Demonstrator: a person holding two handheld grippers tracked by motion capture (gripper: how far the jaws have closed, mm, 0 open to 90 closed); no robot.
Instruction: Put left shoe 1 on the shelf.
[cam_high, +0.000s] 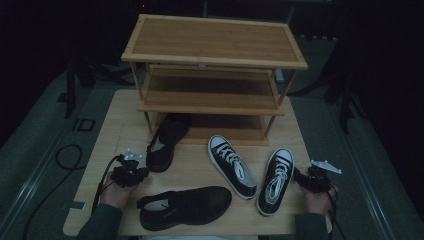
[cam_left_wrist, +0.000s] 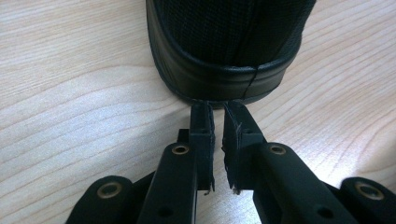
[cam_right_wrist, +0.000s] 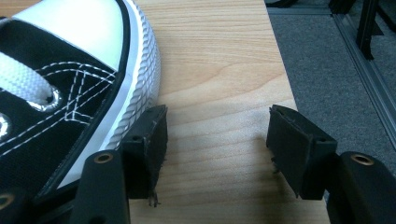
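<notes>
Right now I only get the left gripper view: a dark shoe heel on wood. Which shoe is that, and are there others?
Observer: It's the black shoe whose toe reaches the bottom shelf of a wooden rack.
Operator: Any others?
Observer: Another black shoe lies near the front edge of the table, and two black-and-white sneakers lie to its right.
Operator: And the other tongs?
Observer: The right tongs stand open, with one tip right beside the right-hand sneaker.
</notes>
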